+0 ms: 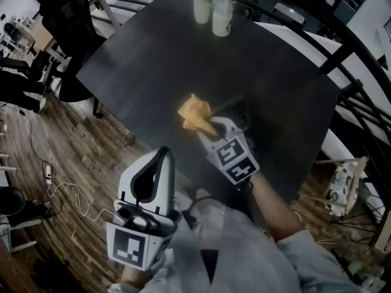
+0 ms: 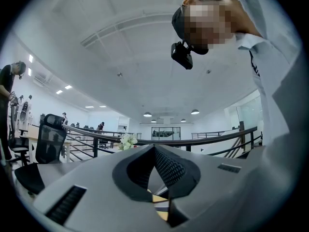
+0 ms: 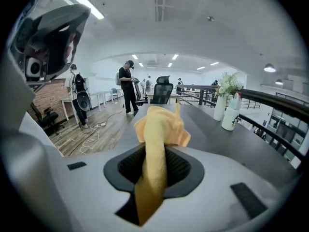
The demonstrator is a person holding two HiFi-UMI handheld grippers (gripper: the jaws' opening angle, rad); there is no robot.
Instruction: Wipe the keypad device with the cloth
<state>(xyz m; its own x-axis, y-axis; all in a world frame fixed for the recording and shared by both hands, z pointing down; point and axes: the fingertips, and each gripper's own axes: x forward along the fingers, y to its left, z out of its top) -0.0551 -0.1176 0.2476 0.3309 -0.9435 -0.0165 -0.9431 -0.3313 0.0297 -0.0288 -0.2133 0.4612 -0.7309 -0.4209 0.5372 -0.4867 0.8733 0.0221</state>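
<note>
1. Right gripper (image 1: 211, 127): clenched on the yellow cloth (image 1: 195, 115). In the right gripper view the cloth (image 3: 161, 125) runs up between the two jaws and bunches out beyond their tips. The bunch hangs over the dark table (image 1: 153, 60).
2. Left gripper (image 1: 161, 153): jaws pressed together with nothing between them. It is held low and near the person's body, off the near-left edge of the table, and points up and away from the work.
3. Keypad device (image 1: 240, 110): lies flat on the table, just right of the cloth bunch and at the far-right side of the right gripper's tip. The gripper covers part of it, so its long axis cannot be read. It does not show in the right gripper view.
4. Governing relation: the right gripper is much the nearer and already carries the cloth. The wipe probably calls for a short shift to the right and down onto the keys.
</note>
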